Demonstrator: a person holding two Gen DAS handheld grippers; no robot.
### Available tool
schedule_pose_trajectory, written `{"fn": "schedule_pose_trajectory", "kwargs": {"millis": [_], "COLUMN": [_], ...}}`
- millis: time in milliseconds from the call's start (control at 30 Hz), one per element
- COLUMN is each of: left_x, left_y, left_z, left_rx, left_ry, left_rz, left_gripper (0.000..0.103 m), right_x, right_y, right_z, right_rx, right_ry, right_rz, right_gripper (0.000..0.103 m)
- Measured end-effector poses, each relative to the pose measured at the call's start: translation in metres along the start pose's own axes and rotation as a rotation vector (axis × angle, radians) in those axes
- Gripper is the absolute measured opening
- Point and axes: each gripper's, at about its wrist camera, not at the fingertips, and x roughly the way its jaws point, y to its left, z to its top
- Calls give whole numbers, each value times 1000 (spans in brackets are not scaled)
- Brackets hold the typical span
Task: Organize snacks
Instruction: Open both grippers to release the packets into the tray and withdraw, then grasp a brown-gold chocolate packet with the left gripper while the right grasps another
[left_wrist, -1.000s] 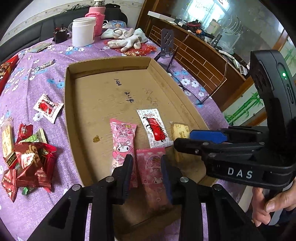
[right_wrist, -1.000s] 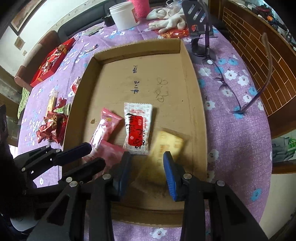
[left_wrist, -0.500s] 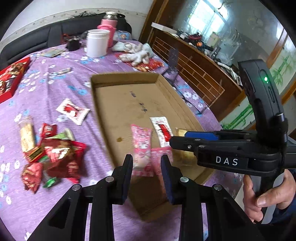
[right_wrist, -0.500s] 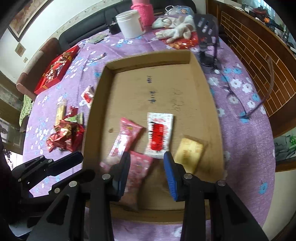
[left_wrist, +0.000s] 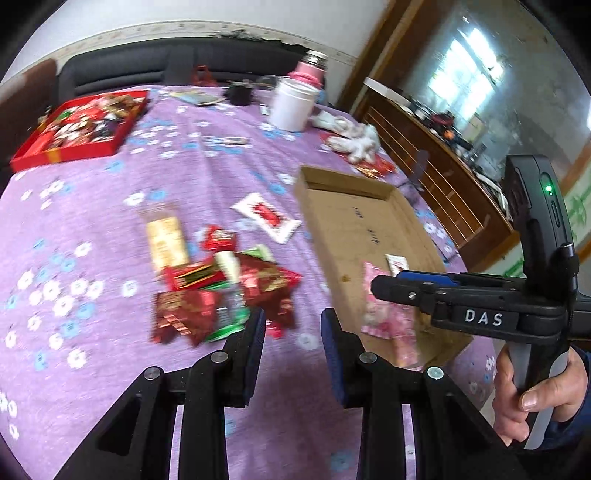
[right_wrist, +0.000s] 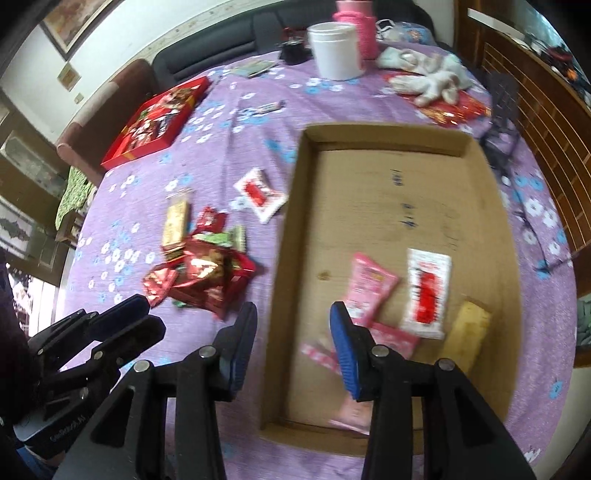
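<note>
The left gripper (left_wrist: 291, 328) is a little open w/ nothing between its pads; it hangs over the purple tablecloth (left_wrist: 110, 184), just beside the near edge of the pile of red snacks (left_wrist: 221, 291). The right gripper (right_wrist: 291, 332) is empty too, its jaws are opening, and it hangs over the left wall of the cardboard tray (right_wrist: 291, 240). A hand (left_wrist: 535, 395) holds the right gripper's handle, seen at the right edge of the left wrist view.

Inside the tray, near its close end, lie a pink packet (right_wrist: 365, 288), a second pink packet (right_wrist: 391, 339) just below it, a white and red sachet (right_wrist: 426, 291) and a yellow bar (right_wrist: 467, 332). Outside, left of the tray, are the pile, a tan biscuit pack (right_wrist: 175, 225) touching it, and another white and red sachet (right_wrist: 260, 194) apart from it, btw. pile and tray.

Farther back stand a red gift box (right_wrist: 155, 122), a white jar (right_wrist: 336, 50) and a pink flask (right_wrist: 356, 26). White gloves (right_wrist: 432, 79) lie to the right of the jar.
</note>
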Motion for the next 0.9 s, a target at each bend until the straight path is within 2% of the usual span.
{"fn": "schedule_pose_trajectory", "kwargs": {"millis": [233,400,567,700,800,900], "left_x": [-16,-27,-34,-36,-32,-22], "left_y": [46,73,89,100,103,103], "left_z": [-12,-22,-26,-25,-23,-18], "left_rx": [-91,-122,-134,-143,-145,-147], "left_ry": [-10,-7,-4,-2,4,29], "left_rz": [55,84,95,93,82,60], "left_gripper": [32,32,32,32,32,32], "right_x": [19,49,87,98,94,77], "right_y": [39,61,72,79,87,83], "right_z": [21,47,62,41,17,5], "right_rx": [-41,-25,-14,-14,-12,-2], "right_ry": [28,73,107,169,229,205], "right_rz": [70,127,78,89,203,232], "right_gripper": [40,42,42,42,42,42]}}
